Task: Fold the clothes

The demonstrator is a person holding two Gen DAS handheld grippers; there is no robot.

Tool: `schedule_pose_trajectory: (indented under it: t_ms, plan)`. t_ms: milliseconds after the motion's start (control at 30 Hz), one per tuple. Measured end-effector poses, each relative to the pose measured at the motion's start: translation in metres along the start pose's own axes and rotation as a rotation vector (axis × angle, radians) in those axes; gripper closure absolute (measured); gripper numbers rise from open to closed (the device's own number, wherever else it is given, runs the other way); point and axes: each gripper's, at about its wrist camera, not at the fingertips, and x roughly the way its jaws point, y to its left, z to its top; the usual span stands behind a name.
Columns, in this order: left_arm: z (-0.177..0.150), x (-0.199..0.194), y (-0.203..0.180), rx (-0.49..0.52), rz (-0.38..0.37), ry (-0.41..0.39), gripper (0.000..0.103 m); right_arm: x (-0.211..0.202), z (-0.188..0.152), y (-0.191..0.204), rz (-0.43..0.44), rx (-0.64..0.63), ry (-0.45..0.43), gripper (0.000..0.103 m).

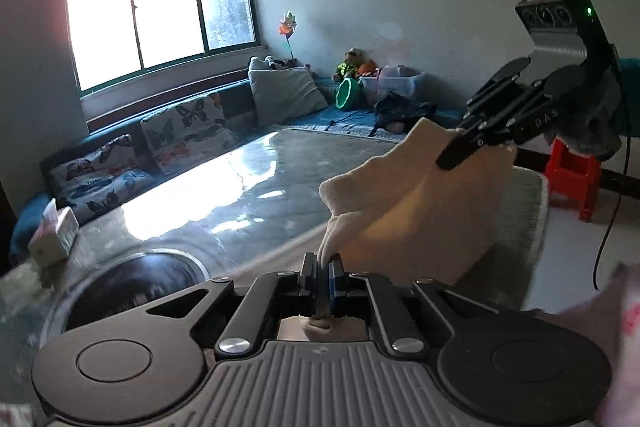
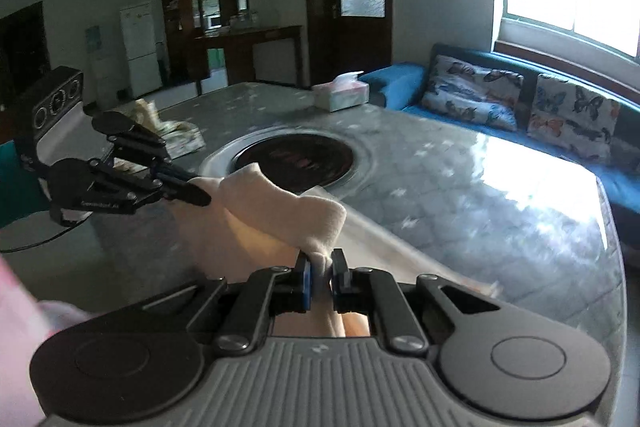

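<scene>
I hold one cream garment point(image 1: 416, 195) between my two grippers, and it is lifted above the counter point(image 2: 460, 187), not lying flat on it. My left gripper point(image 1: 325, 267) has its fingers point(image 1: 335, 277) pressed together on one bunched corner of the cloth. My right gripper point(image 2: 320, 267) has its fingers point(image 2: 306, 277) clamped on another corner, with a thick fold of fabric squeezed between them.

The relation that matters is the line of cloth between the two grips. Seen from the left wrist, the garment runs up and to the right from my left fingers to the right gripper. Seen from the right wrist, it runs up and to the left to the left gripper. So the long axis of the held edge goes from one gripper to the other, and both are equally at the cloth; no one is nearer. The edge is not tight: it sags and rolls in the middle.

The round dark inset point(image 2: 294, 161) in the counter is my landmark. The garment hangs on the near side of it, and the lower part of the cloth drops below my grippers, where I cannot see how it lies.

Whether this is spreading the garment or carrying one half over the other, I cannot decide from here.
</scene>
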Motion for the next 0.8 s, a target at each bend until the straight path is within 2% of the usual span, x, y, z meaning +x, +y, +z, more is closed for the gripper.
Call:
schedule_pose_trajectory:
  t_ms: [200,400,467,533,633,700,800]
  plan:
    - [0.007,0.067,0.032,-0.003,0.060,0.053,0.097,0.054,0.019,-0.045,-0.056,0.042,0.026,0.095]
    - [-0.008,0.128,0.041,-0.051,0.141,0.143,0.096,0.111,0.003,-0.073,-0.132,0.140,0.071,0.093]
    - [-0.012,0.139,0.042,-0.068,0.170,0.168,0.094,0.128,-0.005,-0.080,-0.162,0.171,0.085,0.081]
    - [-0.014,0.145,0.046,-0.100,0.179,0.183,0.092,0.143,-0.014,-0.085,-0.188,0.199,0.094,0.081]
    - [-0.015,0.149,0.053,-0.102,0.200,0.186,0.085,0.144,-0.022,-0.092,-0.205,0.241,0.086,0.073]
    - [-0.015,0.150,0.055,-0.103,0.214,0.194,0.078,0.138,-0.022,-0.094,-0.200,0.259,0.082,0.072]
    - [-0.015,0.151,0.057,-0.108,0.216,0.205,0.078,0.127,-0.017,-0.093,-0.183,0.275,0.061,0.072]
